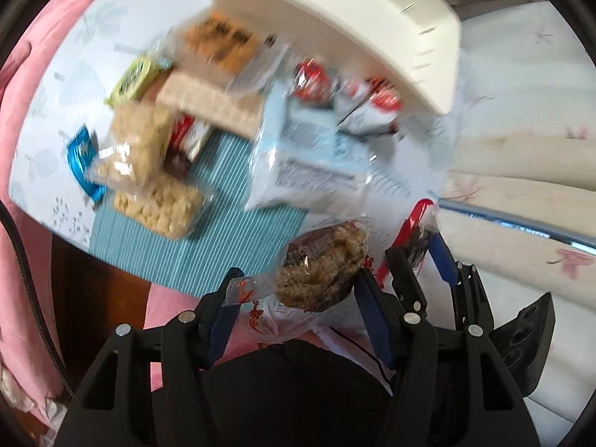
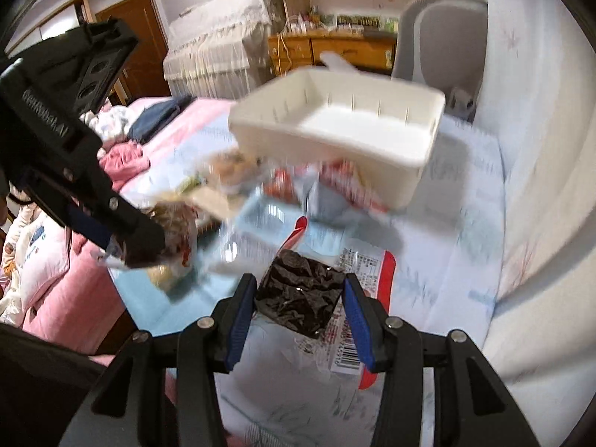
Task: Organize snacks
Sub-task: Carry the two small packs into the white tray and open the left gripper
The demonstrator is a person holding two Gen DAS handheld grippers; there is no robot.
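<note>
We hold two snacks up, clear of pile, ready for bin (image 2: 335, 126) at worktop's far edge. Left claw (image 1: 298, 298) clamps rice-cake pack (image 1: 320, 264); right claw (image 2: 298, 313) clamps dark pack (image 2: 301, 298).

Snack pile (image 1: 193, 111) before bin (image 1: 357, 22)

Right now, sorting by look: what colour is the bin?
Cream-white bin, clearest in the right wrist view.
</note>
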